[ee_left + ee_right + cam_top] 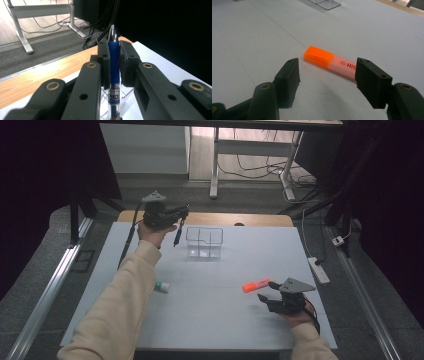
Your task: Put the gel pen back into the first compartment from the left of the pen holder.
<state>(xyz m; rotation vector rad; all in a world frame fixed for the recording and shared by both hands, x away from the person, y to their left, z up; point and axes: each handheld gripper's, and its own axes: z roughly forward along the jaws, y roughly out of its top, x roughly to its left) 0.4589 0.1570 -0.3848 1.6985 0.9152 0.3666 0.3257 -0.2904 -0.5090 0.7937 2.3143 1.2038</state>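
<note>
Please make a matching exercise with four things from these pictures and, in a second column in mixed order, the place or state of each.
1. blue pen
2. orange highlighter
3. clear container
4. right gripper

a. lies flat on the white table
b. open, its jaws apart
c. held between the jaws of the left gripper
d. stands empty near the far edge

Pairs: 1-c, 2-a, 3-d, 4-b

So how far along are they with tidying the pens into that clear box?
Nothing looks done yet: the clear box seems empty. In hand: the left gripper is shut on a blue pen, held up beside the box, not yet over it. Left: the orange highlighter lies on the table in front of the right gripper, whose jaws stand open, and a small green-tipped item lies by the left sleeve.
</note>
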